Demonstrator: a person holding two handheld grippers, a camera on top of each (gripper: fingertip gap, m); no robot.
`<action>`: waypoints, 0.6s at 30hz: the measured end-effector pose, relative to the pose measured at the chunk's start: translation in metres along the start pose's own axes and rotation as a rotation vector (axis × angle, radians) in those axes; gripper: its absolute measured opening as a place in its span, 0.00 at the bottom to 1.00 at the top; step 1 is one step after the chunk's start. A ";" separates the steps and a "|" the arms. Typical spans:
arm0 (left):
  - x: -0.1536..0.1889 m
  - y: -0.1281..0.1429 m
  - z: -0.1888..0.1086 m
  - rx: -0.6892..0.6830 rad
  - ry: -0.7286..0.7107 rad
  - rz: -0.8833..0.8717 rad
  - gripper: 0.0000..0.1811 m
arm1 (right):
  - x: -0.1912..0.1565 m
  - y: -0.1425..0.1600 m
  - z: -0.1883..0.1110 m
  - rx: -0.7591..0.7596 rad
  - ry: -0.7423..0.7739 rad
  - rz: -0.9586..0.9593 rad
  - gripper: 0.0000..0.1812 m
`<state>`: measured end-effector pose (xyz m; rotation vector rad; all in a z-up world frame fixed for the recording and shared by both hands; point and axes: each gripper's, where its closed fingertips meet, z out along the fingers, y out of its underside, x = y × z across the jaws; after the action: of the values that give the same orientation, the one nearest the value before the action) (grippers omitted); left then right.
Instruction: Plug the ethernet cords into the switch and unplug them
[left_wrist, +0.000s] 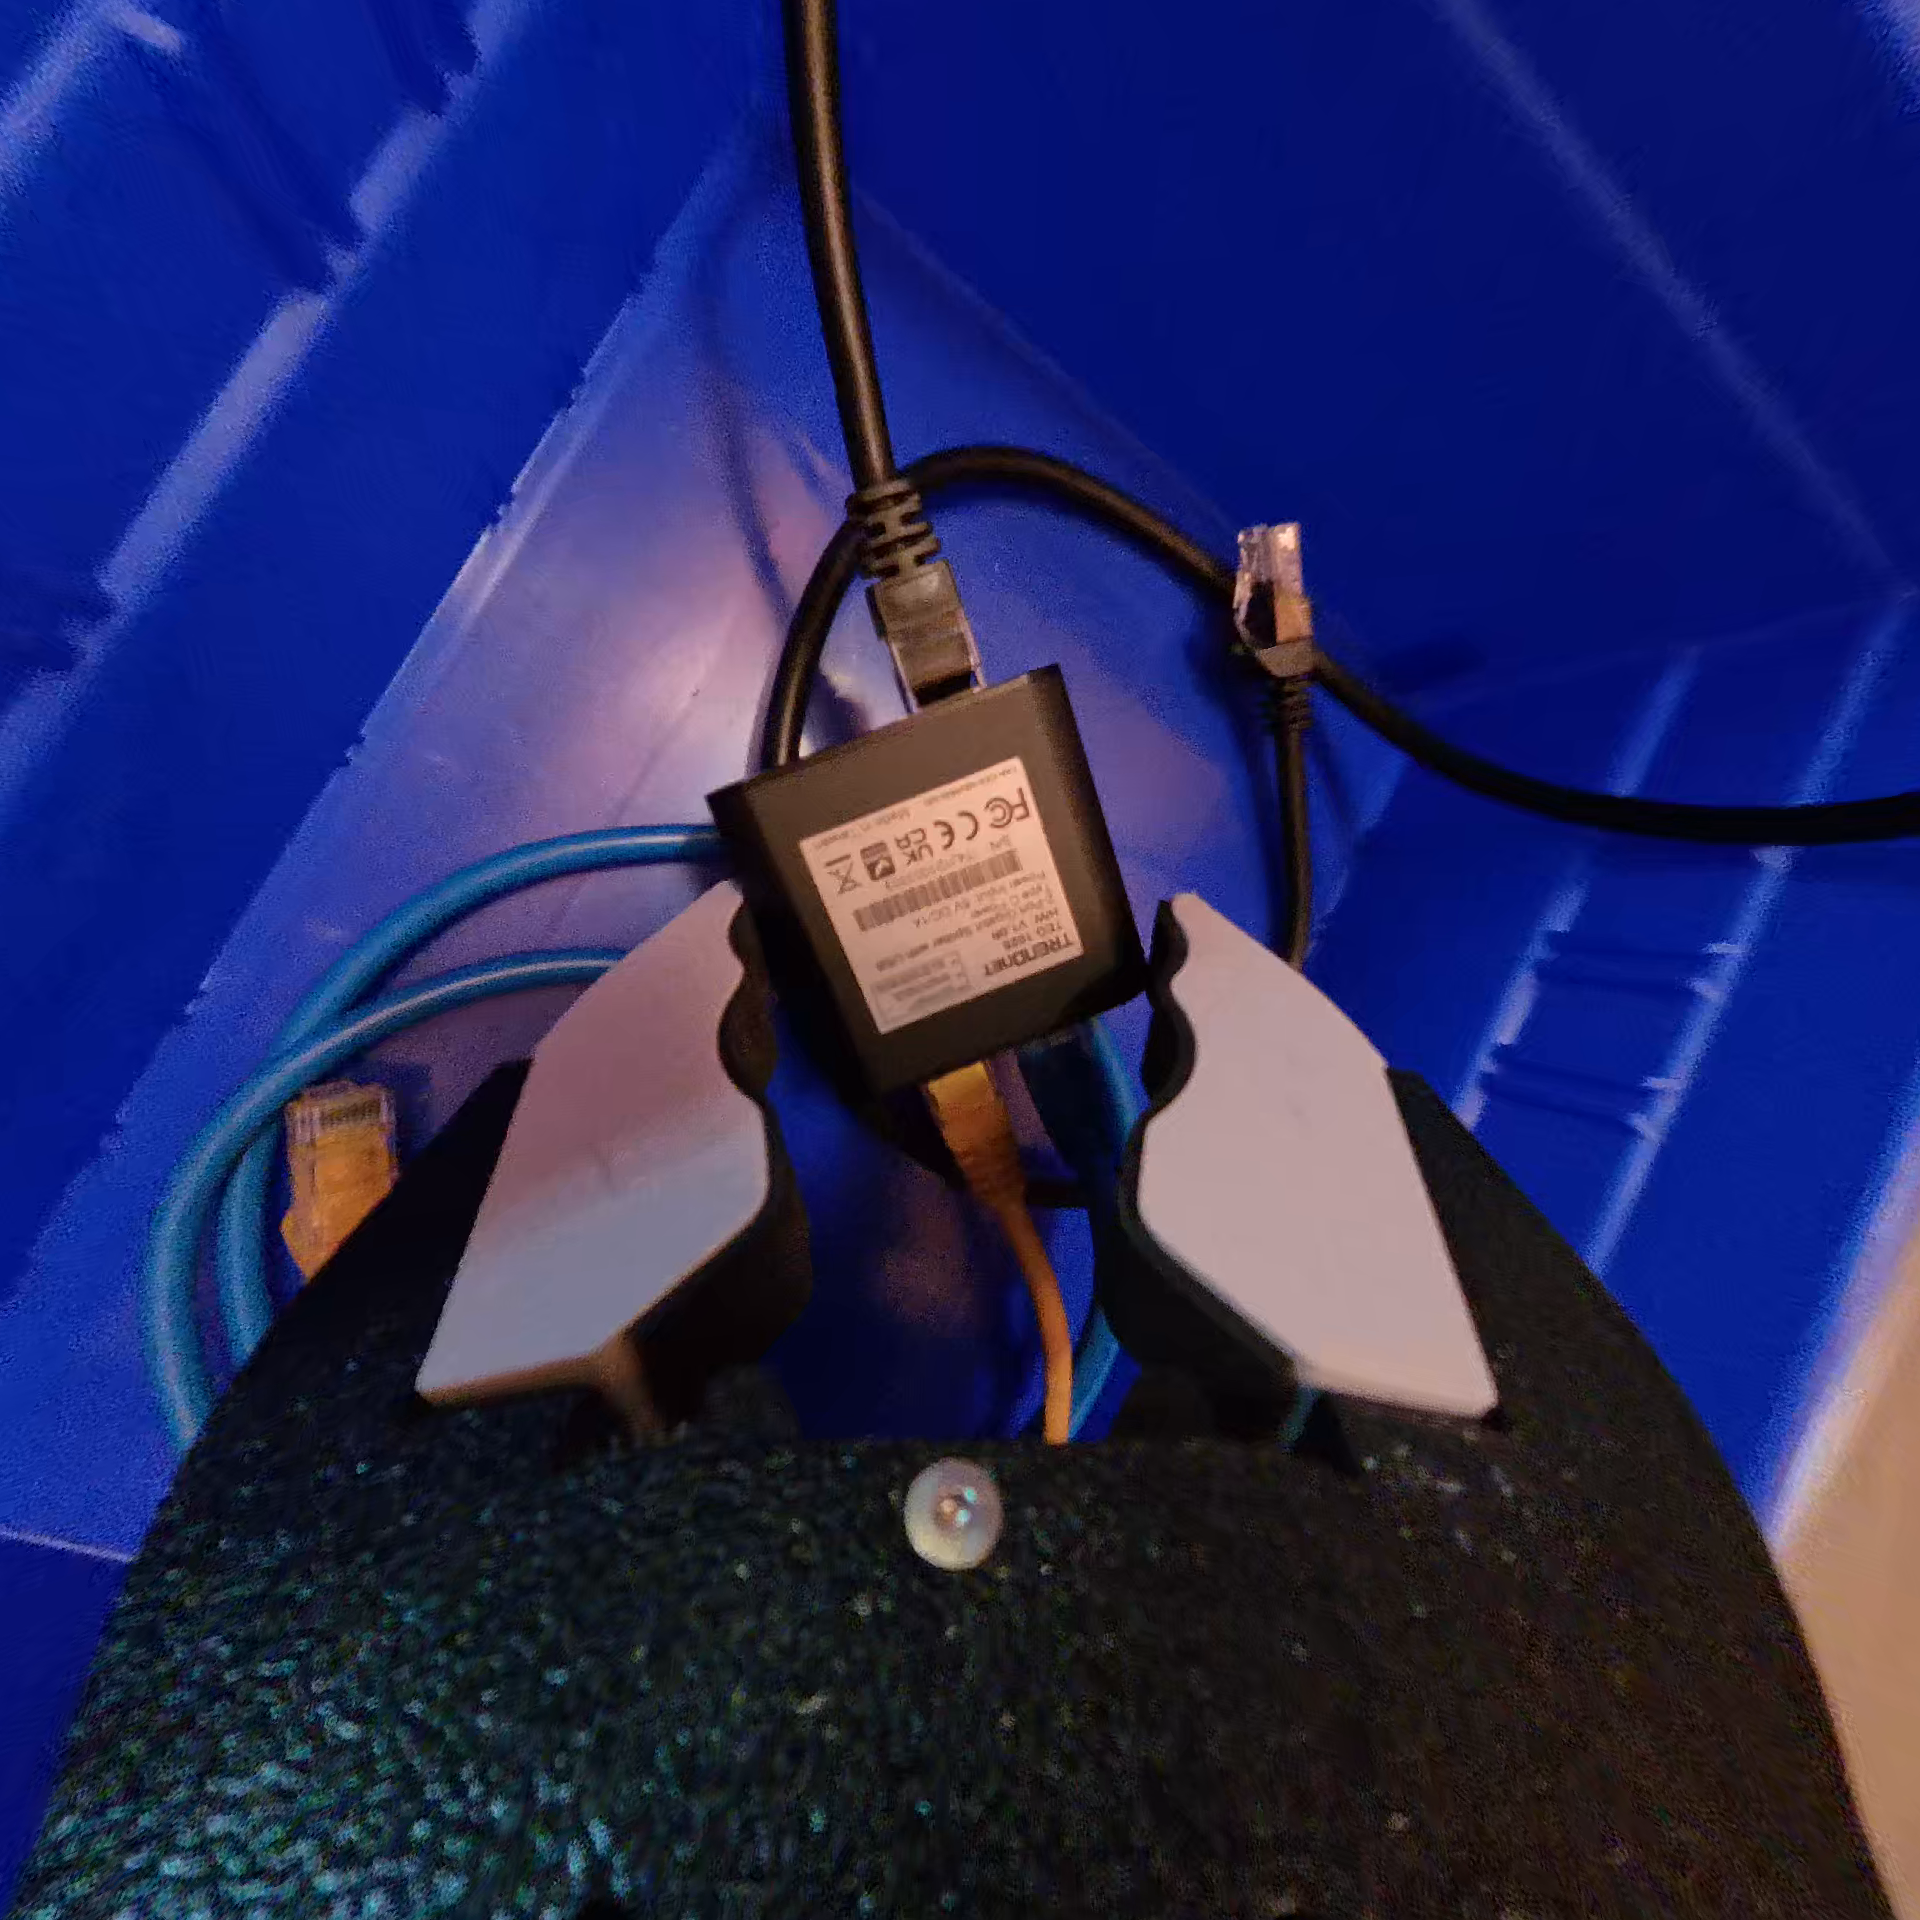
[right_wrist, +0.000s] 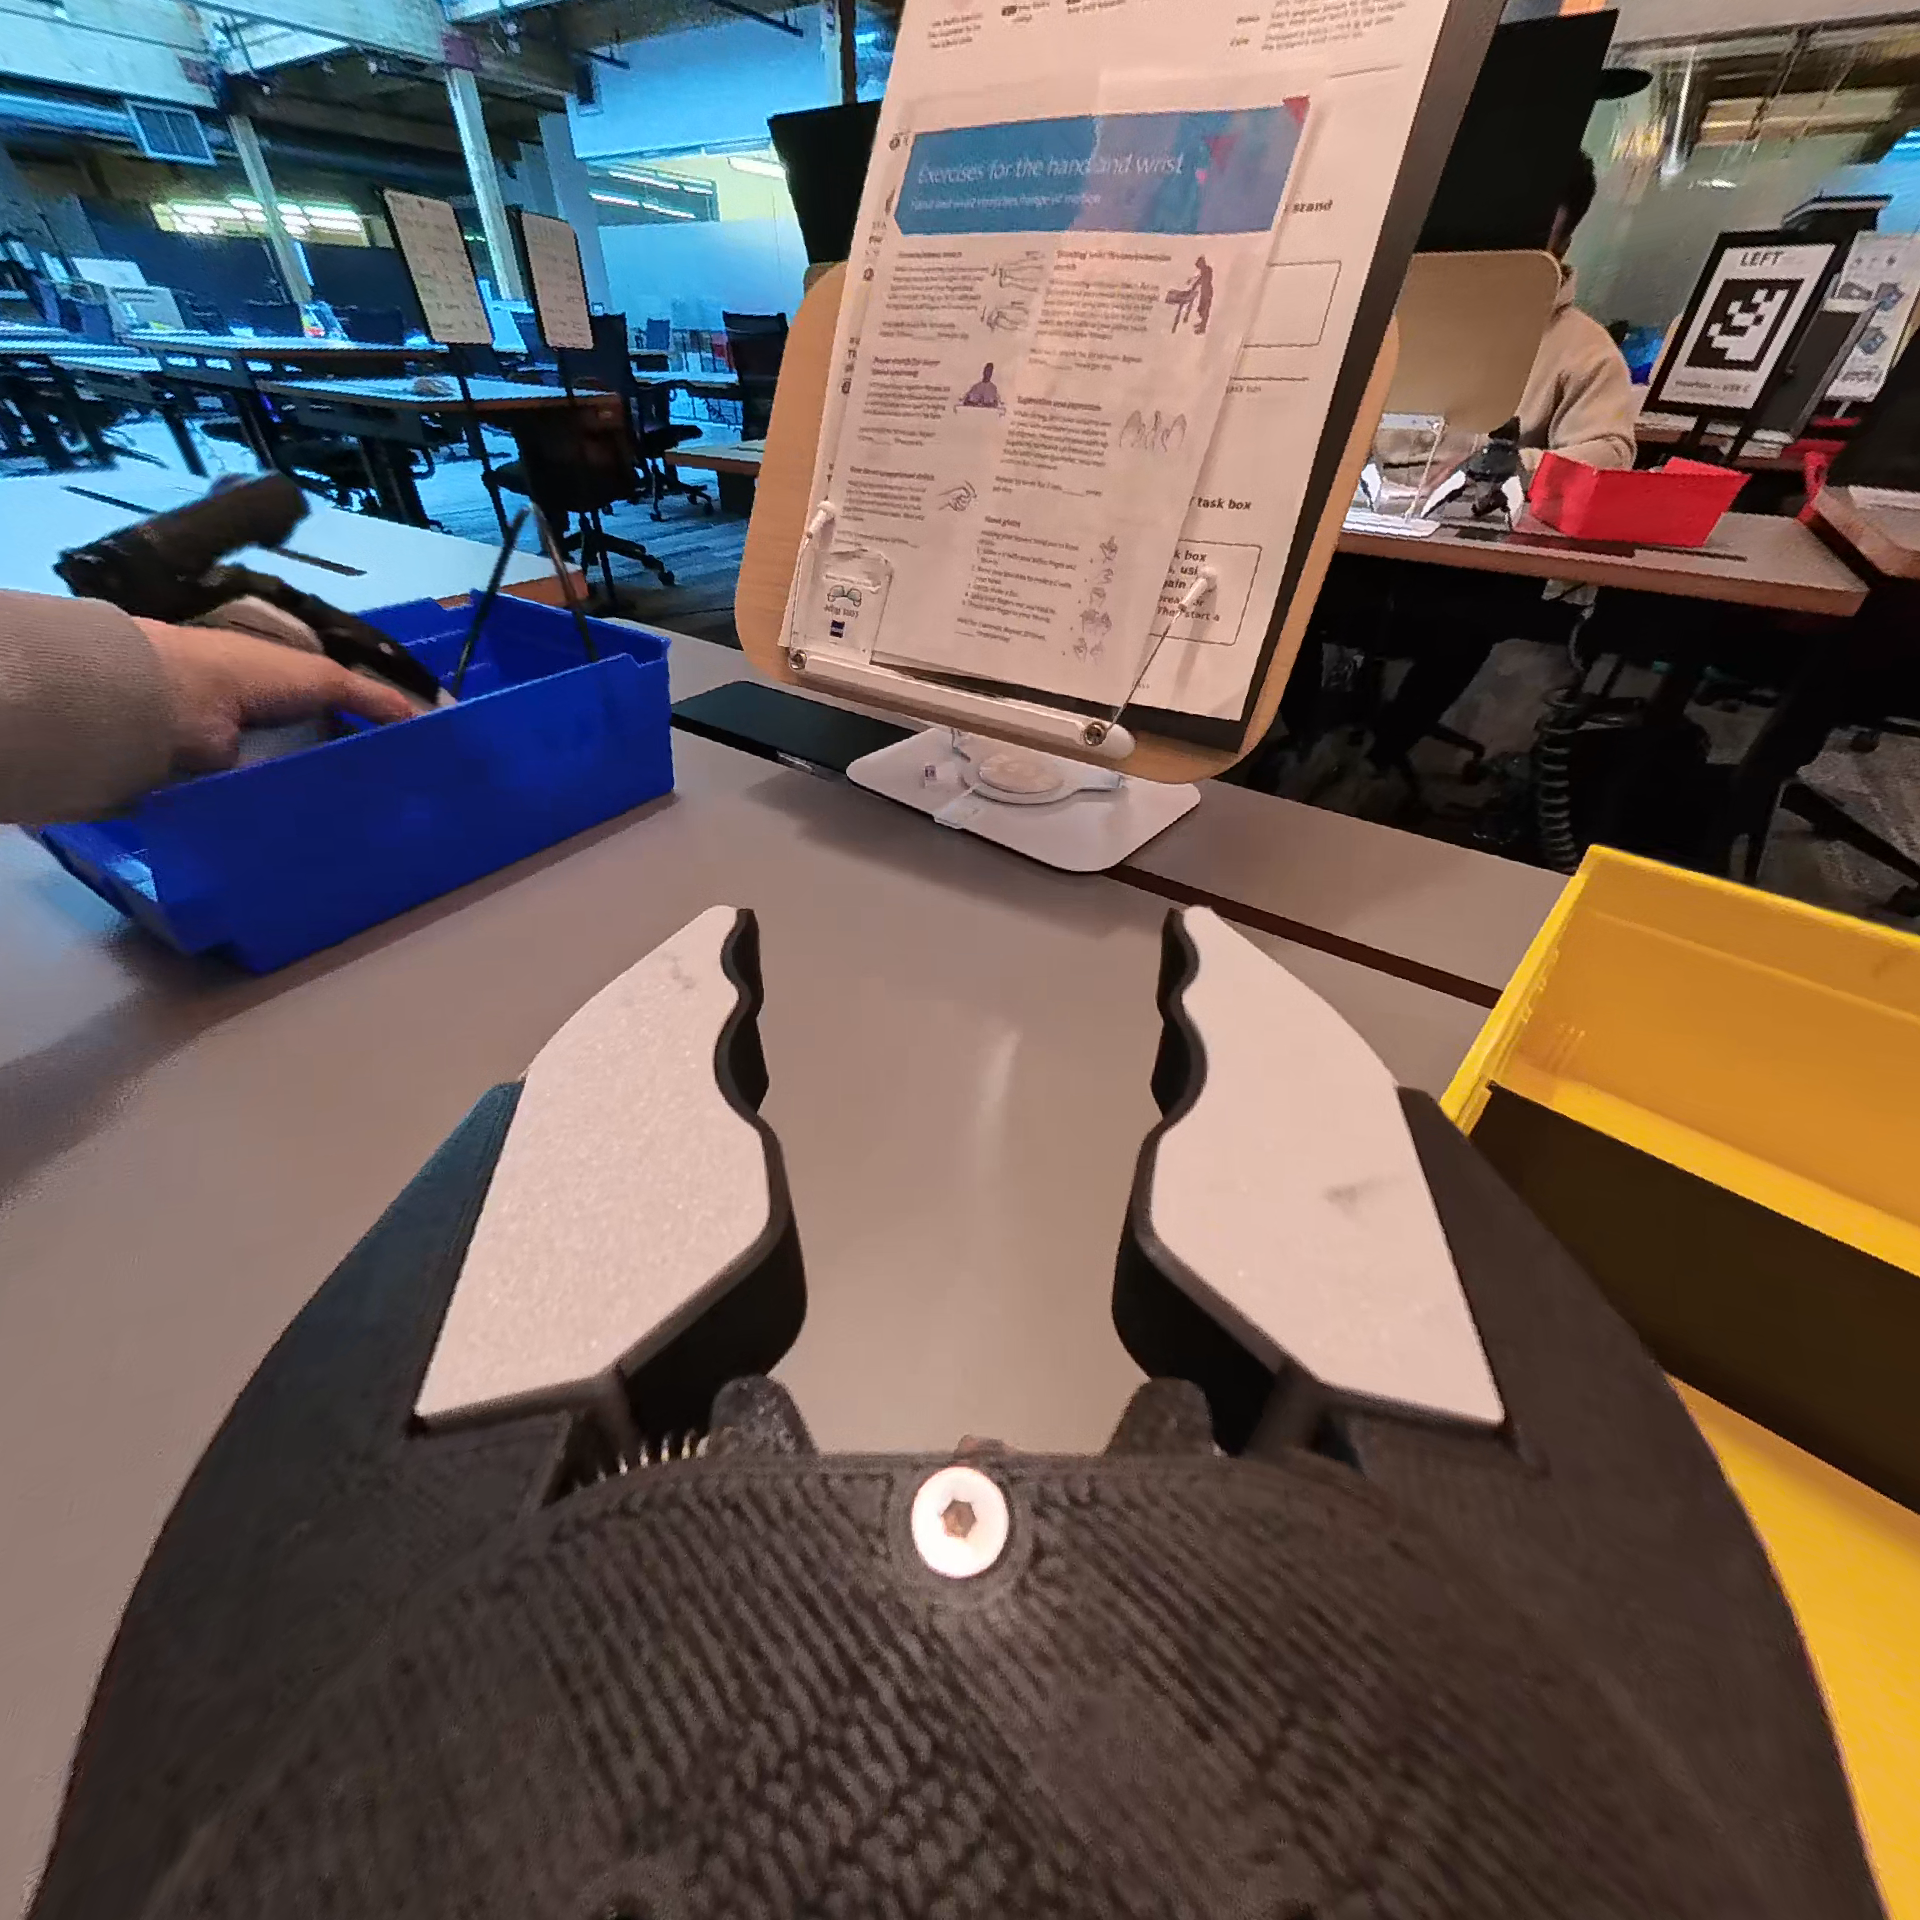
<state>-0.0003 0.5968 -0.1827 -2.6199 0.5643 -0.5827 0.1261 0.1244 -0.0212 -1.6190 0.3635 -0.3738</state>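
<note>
In the left wrist view a small black switch (left_wrist: 935, 883) lies label-up inside a blue bin (left_wrist: 1455, 312). A black cord (left_wrist: 914, 613) is plugged into its far end and a yellow cord (left_wrist: 977, 1132) into its near end. My left gripper (left_wrist: 951, 914) is open, with one fingertip at each side of the switch. A loose yellow plug (left_wrist: 338, 1164) on a coiled blue cord (left_wrist: 416, 935) lies at the left. A loose clear plug (left_wrist: 1268, 582) on a thin black cord lies at the right. My right gripper (right_wrist: 956, 935) is open and empty above the grey table (right_wrist: 935, 1039).
In the right wrist view the blue bin (right_wrist: 416, 810) stands at the left, with a hand and the left gripper (right_wrist: 239, 582) reaching into it. A yellow bin (right_wrist: 1714, 1039) is close at the right. A document stand (right_wrist: 1039, 416) stands behind. A person sits at a far table by a red bin (right_wrist: 1631, 499). The left gripper's tips are roughly 50 cm from the right gripper's.
</note>
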 end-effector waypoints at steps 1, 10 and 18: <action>0.003 -0.003 -0.005 0.019 0.026 0.004 0.38 | 0.001 -0.001 -0.001 0.002 0.004 0.000 0.41; 0.040 -0.047 -0.109 0.224 0.187 0.349 0.38 | -0.011 -0.023 -0.010 0.071 -0.036 0.030 0.38; 0.104 -0.047 -0.255 0.502 0.376 0.772 0.37 | -0.086 -0.042 -0.007 0.147 -0.309 0.128 0.34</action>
<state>-0.0198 0.5151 0.0839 -1.6466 1.2652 -0.8128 0.0467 0.1594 0.0187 -1.4725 0.1974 -0.0488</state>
